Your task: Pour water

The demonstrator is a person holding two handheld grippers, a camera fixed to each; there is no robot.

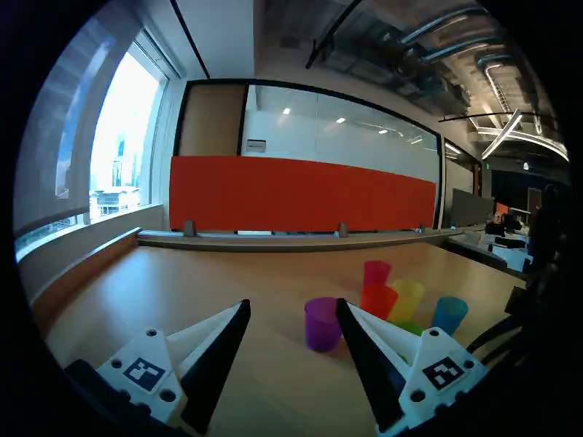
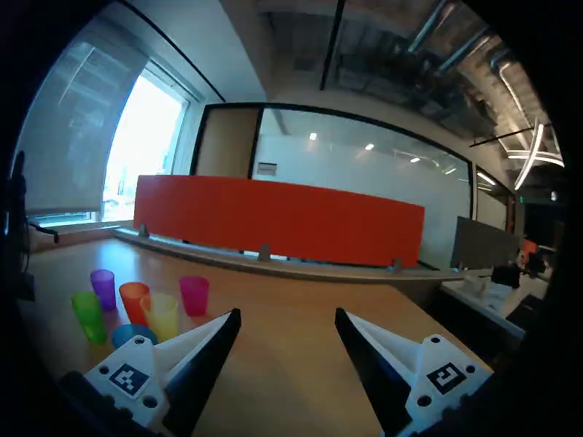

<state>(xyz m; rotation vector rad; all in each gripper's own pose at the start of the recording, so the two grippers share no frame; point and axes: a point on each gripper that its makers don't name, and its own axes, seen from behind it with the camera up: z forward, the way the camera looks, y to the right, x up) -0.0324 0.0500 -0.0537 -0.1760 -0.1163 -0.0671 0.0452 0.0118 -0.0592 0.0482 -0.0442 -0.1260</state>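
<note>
Several coloured plastic cups stand together on the wooden table. In the left gripper view I see a purple cup [image 1: 322, 323], a red-orange cup [image 1: 377, 300], a pink cup [image 1: 376, 272], a yellow cup [image 1: 406, 299] and a blue cup [image 1: 448, 315]. My left gripper [image 1: 293, 315] is open above the table, the purple cup just inside its right finger. In the right gripper view the purple cup [image 2: 103, 288], green cup [image 2: 88, 316], orange cup [image 2: 134, 301], yellow cup [image 2: 162, 315], pink cup [image 2: 194, 294] and blue cup [image 2: 132, 335] sit to the left. My right gripper [image 2: 286, 318] is open, nothing between its fingers.
A red divider panel [image 1: 299, 194] runs along the table's far edge [image 1: 291, 240], with a glass wall behind. A bright window [image 1: 116, 153] is at the left. Other desks with clutter [image 2: 495, 284] lie to the right. Dark cables [image 1: 503, 331] hang near the blue cup.
</note>
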